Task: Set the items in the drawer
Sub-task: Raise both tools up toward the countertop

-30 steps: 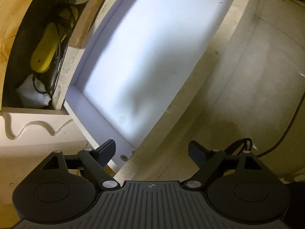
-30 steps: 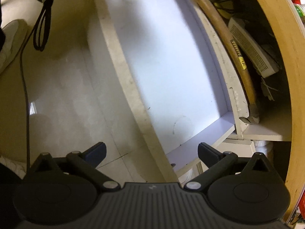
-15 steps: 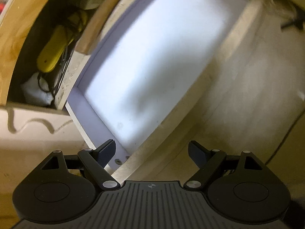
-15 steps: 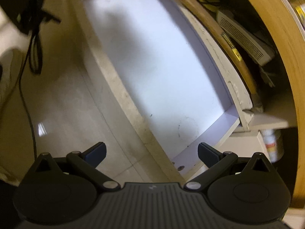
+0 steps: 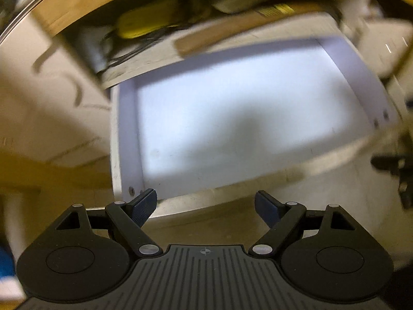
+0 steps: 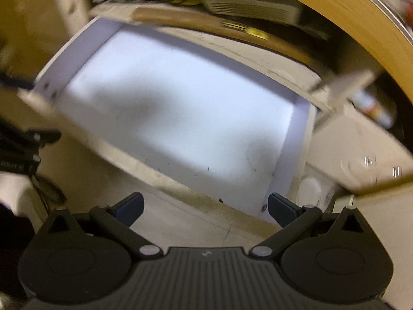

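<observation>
An open white drawer (image 5: 232,118) is pulled out below a wooden desk, and its inside holds nothing. It also fills the right wrist view (image 6: 180,118). My left gripper (image 5: 205,204) is open and empty, above the drawer's front edge. My right gripper (image 6: 205,205) is open and empty, above the front right corner. Both views are motion-blurred. No item for the drawer is in view.
Behind the drawer lie a wooden handle (image 5: 232,31), a yellow tool (image 5: 147,23) with black cables and a white slotted box (image 6: 253,9). The wooden desk edge (image 6: 335,7) arches above. A black cable bundle (image 6: 18,152) hangs at the left over the pale floor (image 5: 309,201).
Both grippers have swung round, so the drawer now lies square across each view instead of diagonally. Both have stayed open and empty.
</observation>
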